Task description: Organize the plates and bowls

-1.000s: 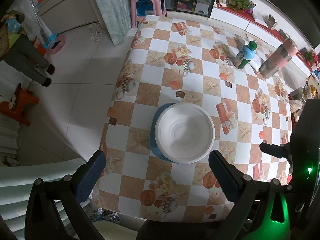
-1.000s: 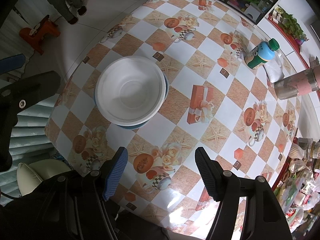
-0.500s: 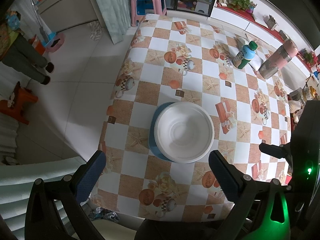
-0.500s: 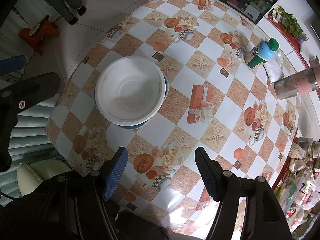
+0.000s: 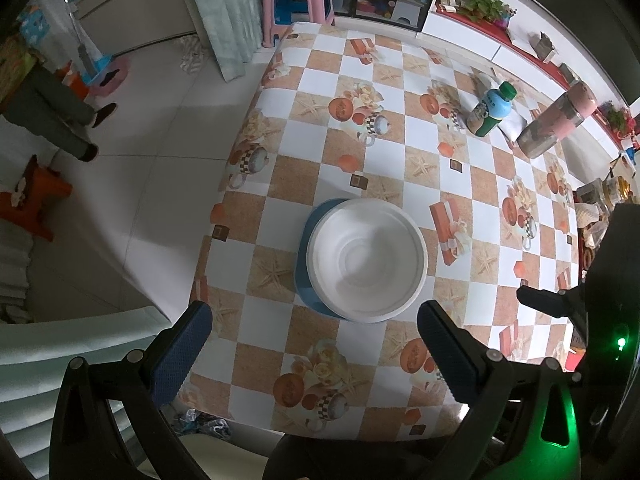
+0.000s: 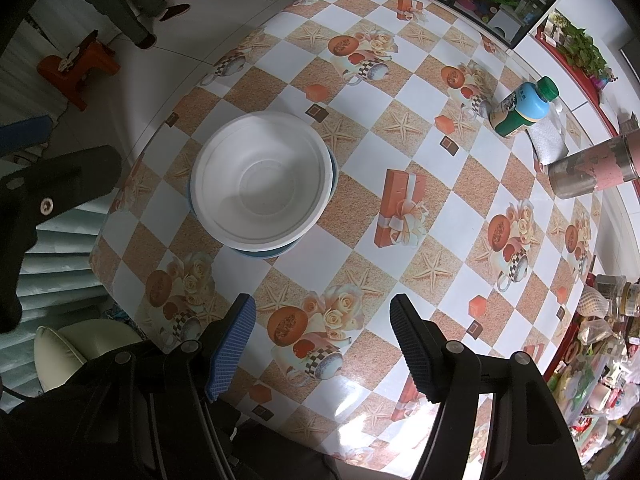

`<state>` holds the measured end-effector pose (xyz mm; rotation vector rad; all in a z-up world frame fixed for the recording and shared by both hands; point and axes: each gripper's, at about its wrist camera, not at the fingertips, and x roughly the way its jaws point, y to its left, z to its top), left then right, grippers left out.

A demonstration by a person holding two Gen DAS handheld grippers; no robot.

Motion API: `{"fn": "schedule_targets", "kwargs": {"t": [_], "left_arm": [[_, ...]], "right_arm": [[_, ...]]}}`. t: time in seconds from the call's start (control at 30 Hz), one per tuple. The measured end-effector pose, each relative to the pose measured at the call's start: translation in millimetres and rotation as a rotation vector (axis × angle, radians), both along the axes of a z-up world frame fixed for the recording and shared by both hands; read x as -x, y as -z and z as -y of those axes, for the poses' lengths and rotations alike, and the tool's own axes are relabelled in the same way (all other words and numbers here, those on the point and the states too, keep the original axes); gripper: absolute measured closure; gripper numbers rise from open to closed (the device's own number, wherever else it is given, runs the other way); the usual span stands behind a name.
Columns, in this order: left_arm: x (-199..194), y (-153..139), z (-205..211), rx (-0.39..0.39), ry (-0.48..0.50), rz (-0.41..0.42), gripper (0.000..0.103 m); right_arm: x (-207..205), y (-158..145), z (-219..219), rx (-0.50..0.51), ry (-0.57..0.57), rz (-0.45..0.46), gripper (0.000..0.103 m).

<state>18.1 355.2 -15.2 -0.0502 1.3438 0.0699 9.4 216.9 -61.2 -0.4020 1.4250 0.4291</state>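
The white bowl (image 5: 366, 260) sits on the blue plate (image 5: 306, 252) near the 9 o'clock edge of the surface (image 6: 420, 152), so the stacking looks done, and both the left gripper (image 5: 312, 344) and right gripper (image 6: 322, 334) hang above, fingers apart and empty, so next comes checking or backing off.

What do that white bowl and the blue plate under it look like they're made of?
White bowl: probably foam or moulded pulp, disposable; matte, chalky surface, soft pressed rings, thick rolled rim. Blue plate: only an edge shows; smooth, evenly coloured, maybe plastic or glazed ceramic. I can't tell which.
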Motion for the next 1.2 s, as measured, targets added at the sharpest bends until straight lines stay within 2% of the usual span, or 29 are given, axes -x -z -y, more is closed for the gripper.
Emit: {"fn": "schedule_targets", "kwargs": {"t": [1.2], "left_arm": [[-0.2, 6.0, -3.4, 0.023, 0.006, -0.034, 0.000]], "right_arm": [[-0.5, -0.2, 0.2, 0.000, -0.001, -0.002, 0.032]]}}
